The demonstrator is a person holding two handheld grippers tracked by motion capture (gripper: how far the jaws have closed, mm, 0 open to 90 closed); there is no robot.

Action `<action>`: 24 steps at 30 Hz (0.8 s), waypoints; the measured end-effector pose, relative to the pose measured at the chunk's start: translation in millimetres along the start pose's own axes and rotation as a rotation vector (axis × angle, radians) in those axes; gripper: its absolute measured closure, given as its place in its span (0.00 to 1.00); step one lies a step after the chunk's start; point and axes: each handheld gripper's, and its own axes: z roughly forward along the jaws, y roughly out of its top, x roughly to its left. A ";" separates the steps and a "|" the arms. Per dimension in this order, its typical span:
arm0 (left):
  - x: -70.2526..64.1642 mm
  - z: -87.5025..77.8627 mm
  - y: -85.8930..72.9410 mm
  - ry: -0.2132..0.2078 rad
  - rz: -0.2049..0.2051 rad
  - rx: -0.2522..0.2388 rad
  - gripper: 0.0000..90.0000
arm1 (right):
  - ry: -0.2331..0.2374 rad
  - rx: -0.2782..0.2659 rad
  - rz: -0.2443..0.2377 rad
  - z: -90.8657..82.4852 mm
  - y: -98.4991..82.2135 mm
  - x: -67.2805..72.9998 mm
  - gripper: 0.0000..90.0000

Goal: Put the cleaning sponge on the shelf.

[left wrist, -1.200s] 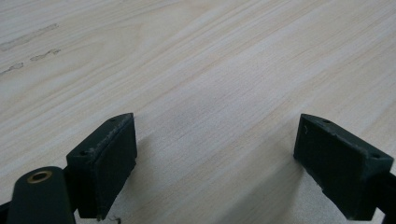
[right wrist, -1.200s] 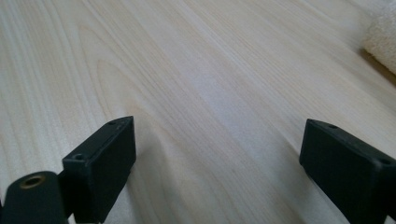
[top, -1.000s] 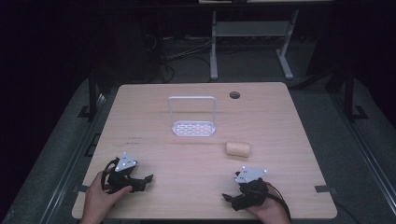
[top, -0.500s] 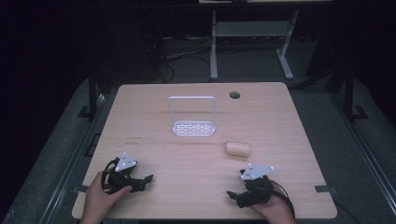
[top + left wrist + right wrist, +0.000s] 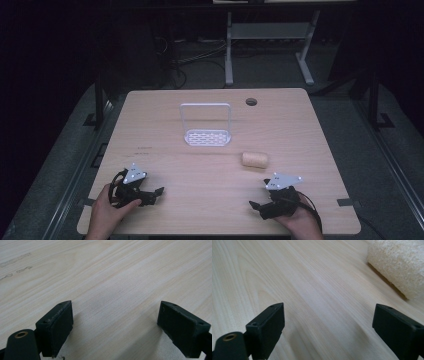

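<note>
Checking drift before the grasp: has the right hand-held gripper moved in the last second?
Yes. The right hand-held gripper has shifted slightly rightward along the table's near edge, judged against the towel roll, which stayed put.

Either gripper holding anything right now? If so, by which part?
Nothing is held. The left gripper and right gripper both have jaws wide open over bare table; the cream roll lies untouched beyond the right one.

A pale wood-grain table (image 5: 300, 130) stands lit in an otherwise dark room, a round cable hole (image 5: 251, 102) near its edge at 1 o'clock. Grey carpet (image 5: 65, 165) surrounds it, with black frame rails (image 5: 75, 180) running along the floor at 9 and 3 o'clock. At 12 o'clock, beyond the table, a grey metal stand (image 5: 270, 35) rises beside tangled cables (image 5: 200, 65).
</note>
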 end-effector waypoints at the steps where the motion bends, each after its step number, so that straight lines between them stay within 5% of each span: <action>1: 0.0 0.0 0.0 0.000 0.000 0.000 0.14 | -0.001 0.001 0.000 -0.4 -0.3 -0.7 0.12; 24: 0.0 0.0 0.0 0.000 0.000 0.000 0.14 | -0.035 0.009 0.043 -14.8 -4.4 -26.2 0.12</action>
